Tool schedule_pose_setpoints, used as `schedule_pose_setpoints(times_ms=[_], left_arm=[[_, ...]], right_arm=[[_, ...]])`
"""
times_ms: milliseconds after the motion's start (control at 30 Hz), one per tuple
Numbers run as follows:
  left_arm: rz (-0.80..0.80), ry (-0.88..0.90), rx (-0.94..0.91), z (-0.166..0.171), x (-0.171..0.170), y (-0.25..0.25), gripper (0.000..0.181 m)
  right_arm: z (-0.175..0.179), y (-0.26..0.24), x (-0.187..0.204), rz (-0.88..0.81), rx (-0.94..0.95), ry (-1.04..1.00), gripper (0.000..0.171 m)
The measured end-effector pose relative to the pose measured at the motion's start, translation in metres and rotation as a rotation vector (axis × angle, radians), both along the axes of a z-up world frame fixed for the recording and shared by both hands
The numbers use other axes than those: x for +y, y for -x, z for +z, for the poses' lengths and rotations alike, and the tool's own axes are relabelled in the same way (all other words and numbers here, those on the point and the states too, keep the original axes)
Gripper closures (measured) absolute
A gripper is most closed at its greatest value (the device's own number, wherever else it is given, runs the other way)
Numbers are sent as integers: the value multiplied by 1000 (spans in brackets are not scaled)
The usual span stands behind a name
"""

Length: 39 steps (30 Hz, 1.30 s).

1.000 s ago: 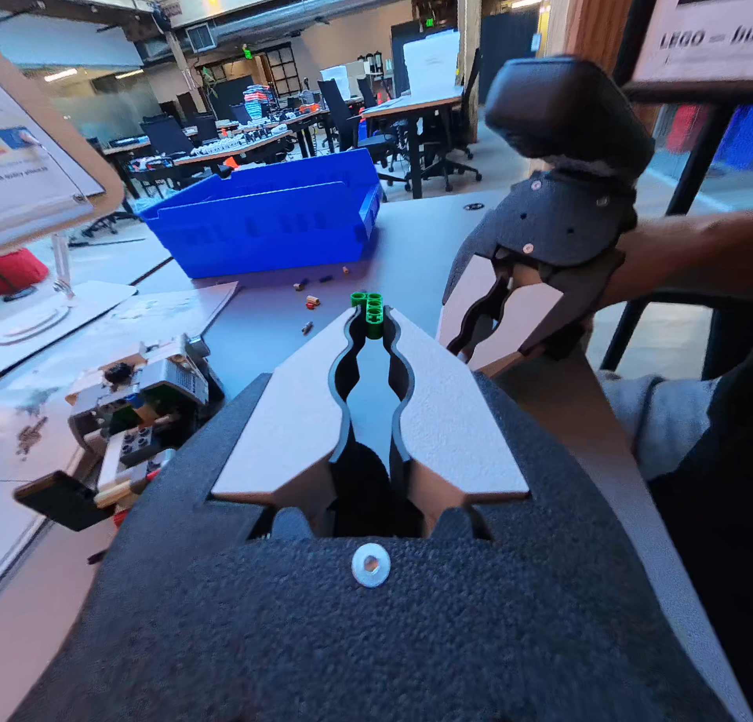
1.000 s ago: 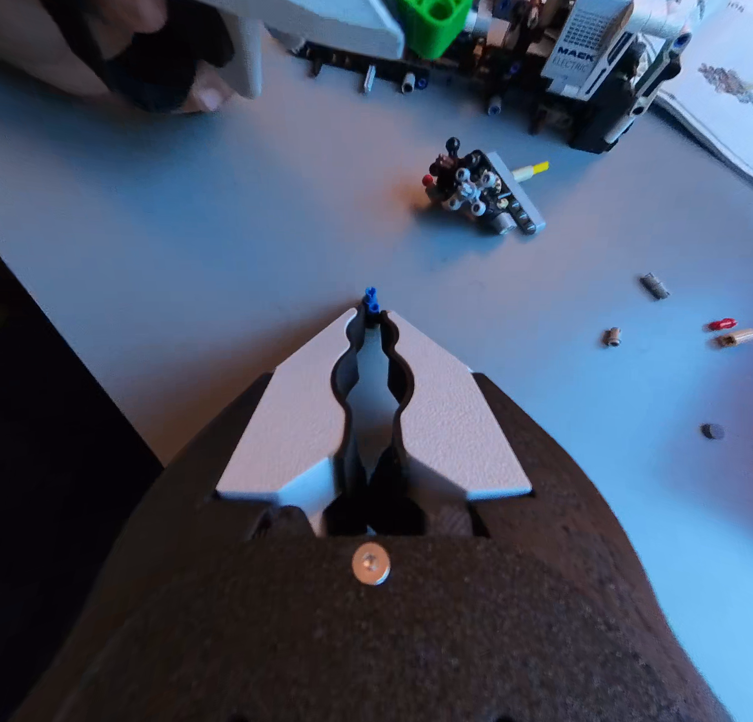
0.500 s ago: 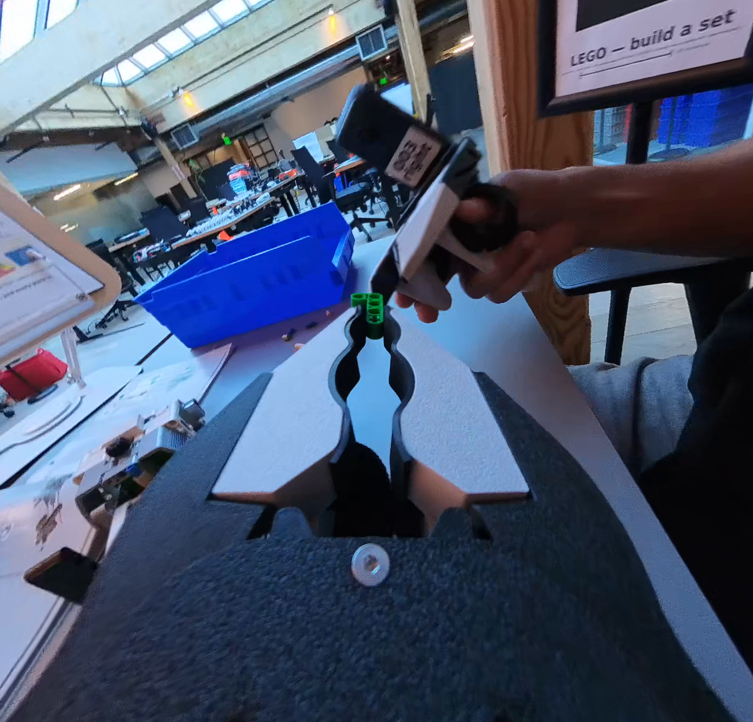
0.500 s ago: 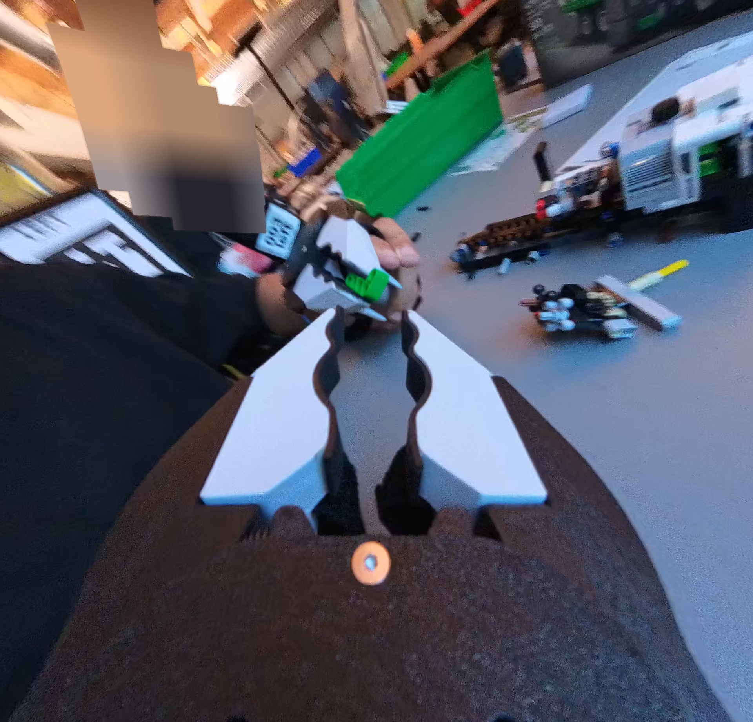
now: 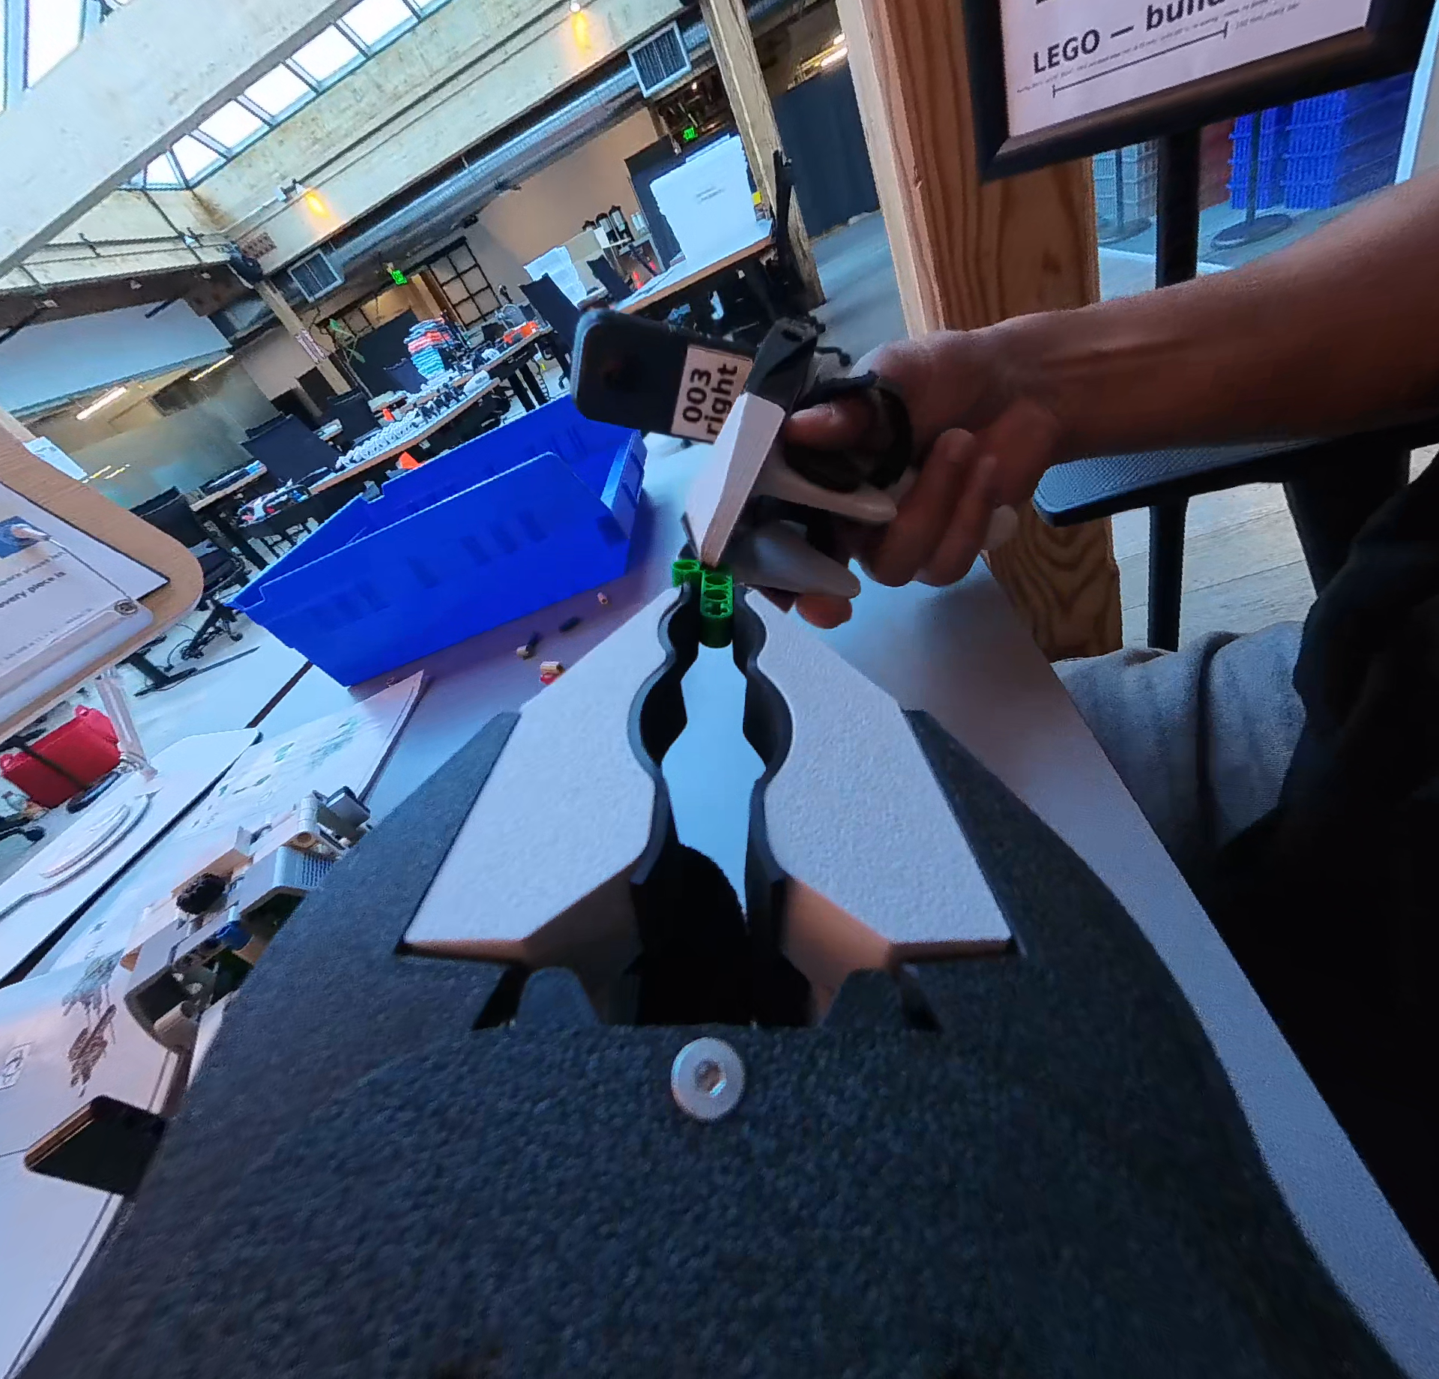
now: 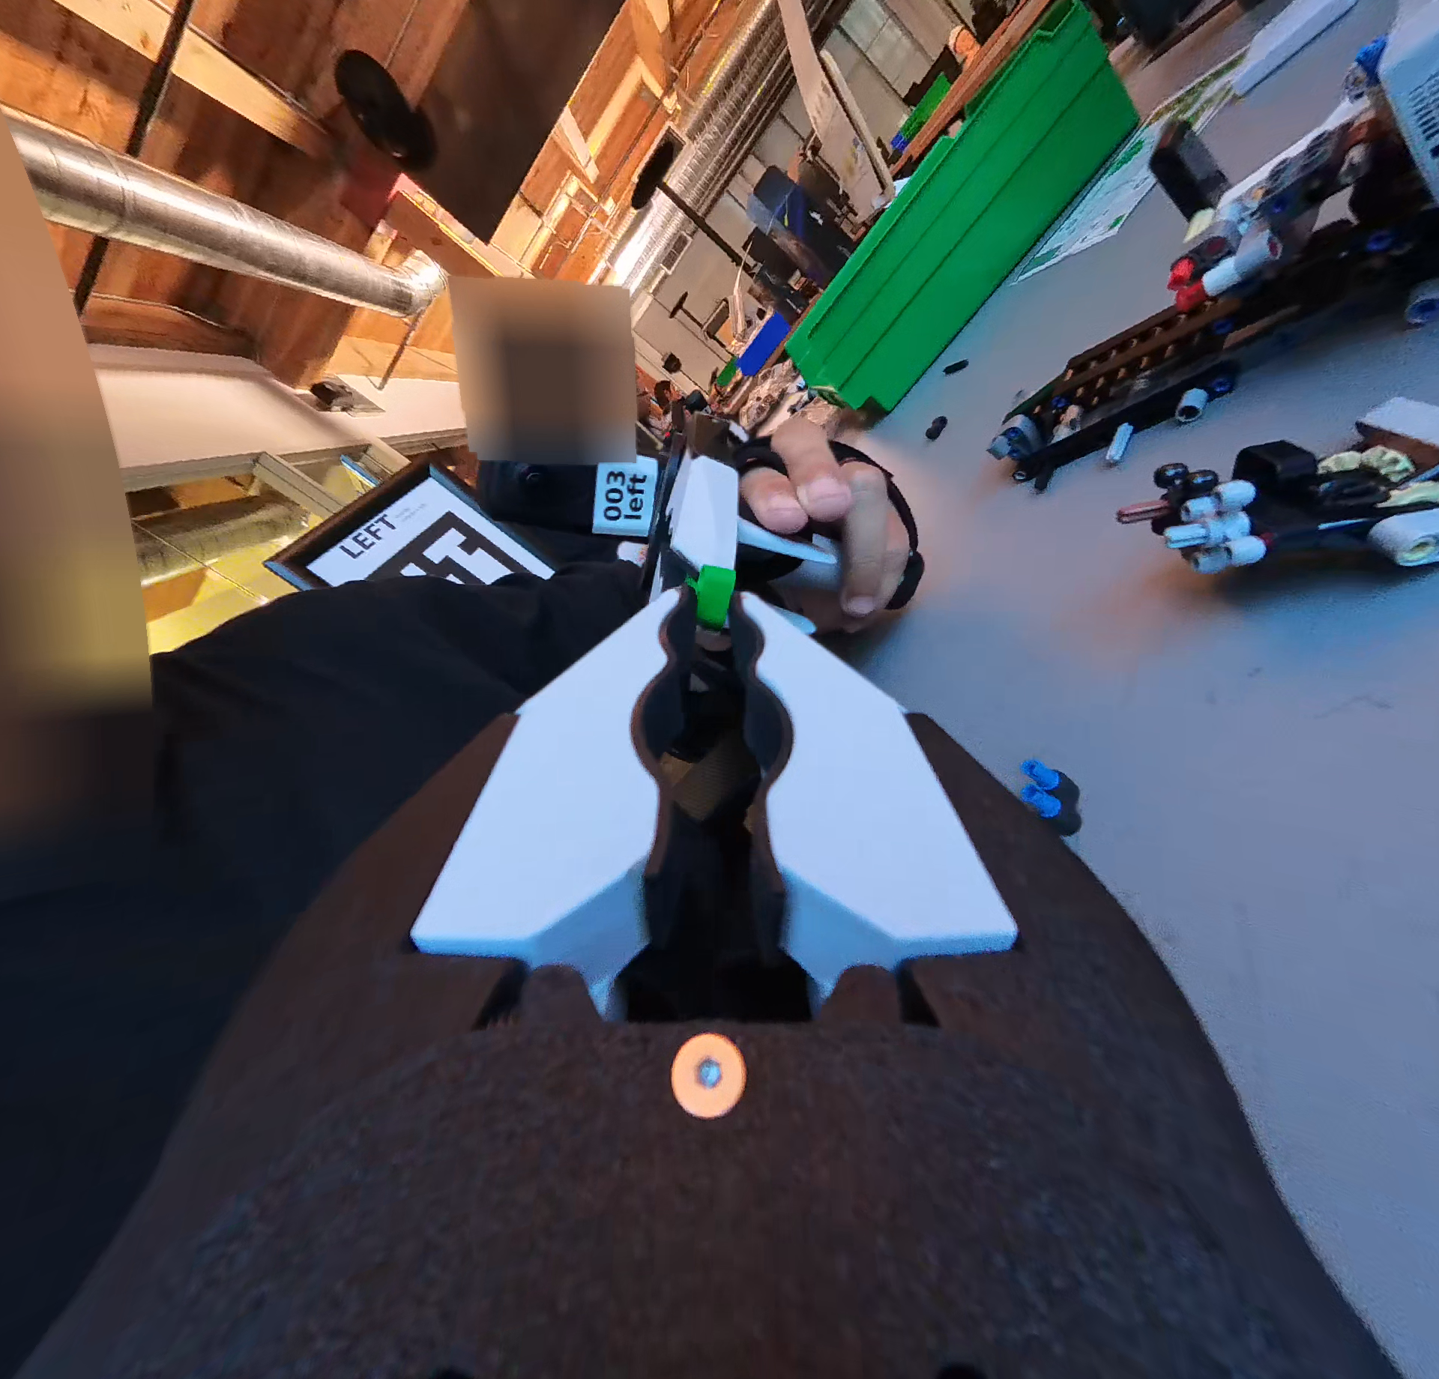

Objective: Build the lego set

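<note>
Left gripper (image 5: 710, 611) pinching green lego piece (image 5: 712, 598) at fingertips, long axis along fingers. Right of piece, right gripper (image 6: 710, 616) meeting it tip-to-tip, narrowly parted around its end, grip uncertain. Likely handover; truck model (image 5: 257, 886) left, well apart.

Open workshop: worktables (image 5: 436, 438), ducting (image 6: 210, 236).

The right gripper (image 6: 710, 616) has its fingertips closed around a small green lego piece (image 6: 715, 592), which the left gripper (image 6: 705, 559) also holds from the far side, gripped by a hand (image 6: 837, 520). Both are raised over the grey table (image 6: 1168, 703). Two blue pins (image 6: 1039, 785) lie just beside the right gripper. A partly built lego model (image 6: 1238, 512) sits near the table's right edge, with a long black chassis (image 6: 1121, 392) and a green bin (image 6: 965, 205) beyond it.
</note>
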<state>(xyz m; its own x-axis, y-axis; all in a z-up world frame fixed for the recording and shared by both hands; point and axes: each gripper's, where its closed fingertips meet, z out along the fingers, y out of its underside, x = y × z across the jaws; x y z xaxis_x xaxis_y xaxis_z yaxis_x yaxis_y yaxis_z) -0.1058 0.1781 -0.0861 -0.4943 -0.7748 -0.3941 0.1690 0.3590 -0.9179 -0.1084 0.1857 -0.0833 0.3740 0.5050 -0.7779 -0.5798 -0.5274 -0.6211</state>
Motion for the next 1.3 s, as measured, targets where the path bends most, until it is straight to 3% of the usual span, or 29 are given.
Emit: schedule_pose_setpoints(times_ms=[300,600,700,933,1300], left_arm=[[50,-9,9,-1,9,-4,172],[-7,-90,69,-19,-4,-2,166],[-10,-69,25,-11,-5,2,176],[-60,33,-12,5,-8,9,176],[-18,-17,-14,3,-5,5,176]], right_arm=[[-13,-18,-1,-47,-18,52,165],[-14,-5,-4,44,73,92,165],[-13,0,-4,63,96,93,165],[3,8,-7,143,260,47,164],[2,5,-5,93,189,17,164]])
